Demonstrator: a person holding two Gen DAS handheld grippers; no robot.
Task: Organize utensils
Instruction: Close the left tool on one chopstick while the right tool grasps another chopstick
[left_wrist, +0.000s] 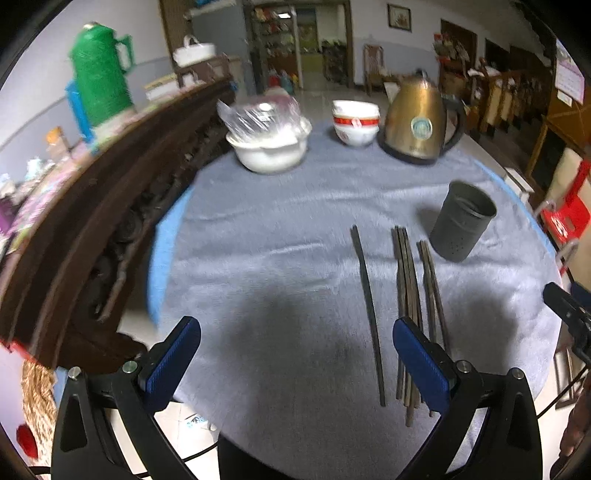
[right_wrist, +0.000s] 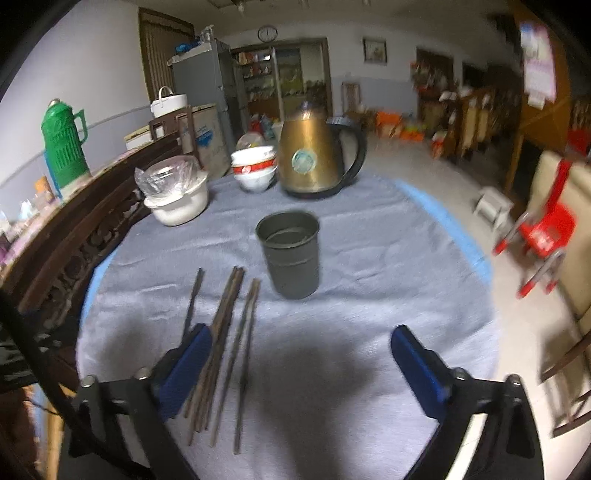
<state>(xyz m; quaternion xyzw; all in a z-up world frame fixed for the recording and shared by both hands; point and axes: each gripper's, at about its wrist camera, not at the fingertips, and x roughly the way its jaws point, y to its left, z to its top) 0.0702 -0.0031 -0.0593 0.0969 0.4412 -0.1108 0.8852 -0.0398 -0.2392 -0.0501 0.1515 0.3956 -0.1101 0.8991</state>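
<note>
Several dark chopsticks lie side by side on the grey cloth, one single stick apart to their left. A dark metal holder cup stands upright just beyond them on the right. My left gripper is open and empty, above the cloth left of the sticks. In the right wrist view the chopsticks lie at left and the cup stands ahead. My right gripper is open and empty, right of the sticks.
A grey cloth covers the round table. At the back stand a white bowl with a plastic-wrapped dish, stacked red-and-white bowls and a brass kettle. A dark wooden sideboard with a green thermos runs along the left. A red chair stands at right.
</note>
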